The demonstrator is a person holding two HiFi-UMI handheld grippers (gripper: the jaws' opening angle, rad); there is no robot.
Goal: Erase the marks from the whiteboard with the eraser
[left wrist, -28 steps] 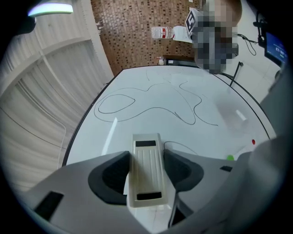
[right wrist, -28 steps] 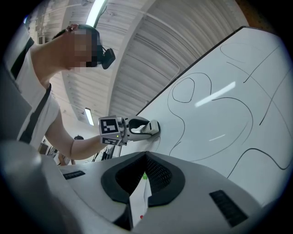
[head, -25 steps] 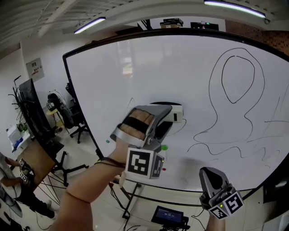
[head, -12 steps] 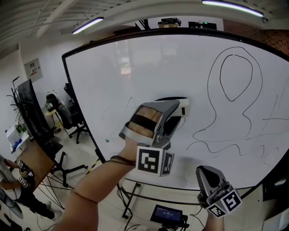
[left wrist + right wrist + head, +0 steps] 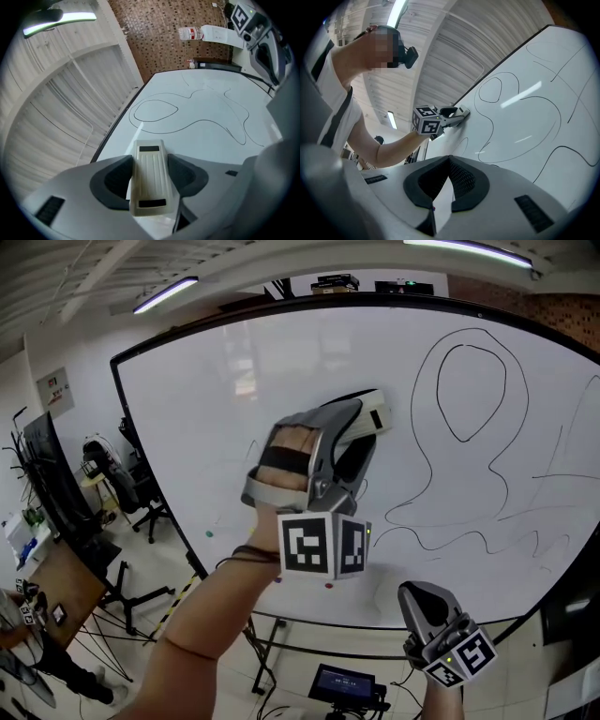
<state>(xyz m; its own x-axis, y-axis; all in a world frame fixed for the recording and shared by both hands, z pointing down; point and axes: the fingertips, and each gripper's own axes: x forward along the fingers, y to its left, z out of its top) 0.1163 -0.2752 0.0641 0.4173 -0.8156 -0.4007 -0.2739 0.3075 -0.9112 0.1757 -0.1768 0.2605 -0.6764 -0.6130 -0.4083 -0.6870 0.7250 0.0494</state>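
Note:
A big whiteboard [image 5: 216,418] fills the head view, with looping black marker lines [image 5: 469,381] on its right half. My left gripper [image 5: 364,432] is shut on a beige eraser [image 5: 373,416] and presses it flat on the board, just left of the loops. In the left gripper view the ribbed eraser [image 5: 149,159] sits between the two dark pads of that gripper [image 5: 151,177], and the lines [image 5: 197,123] lie ahead of it. My right gripper [image 5: 424,604] hangs low below the board, off its surface; its jaws [image 5: 449,161] meet at the tips with nothing between them.
Small green [image 5: 209,533] and red [image 5: 328,586] magnets sit low on the board. A device with a lit screen [image 5: 342,681] lies on the floor under the board stand. Office chairs [image 5: 141,498] and a desk [image 5: 56,582] stand at the left.
My left gripper has slid the eraser up and slightly right along the board, closer to the loops. The right gripper has barely moved.

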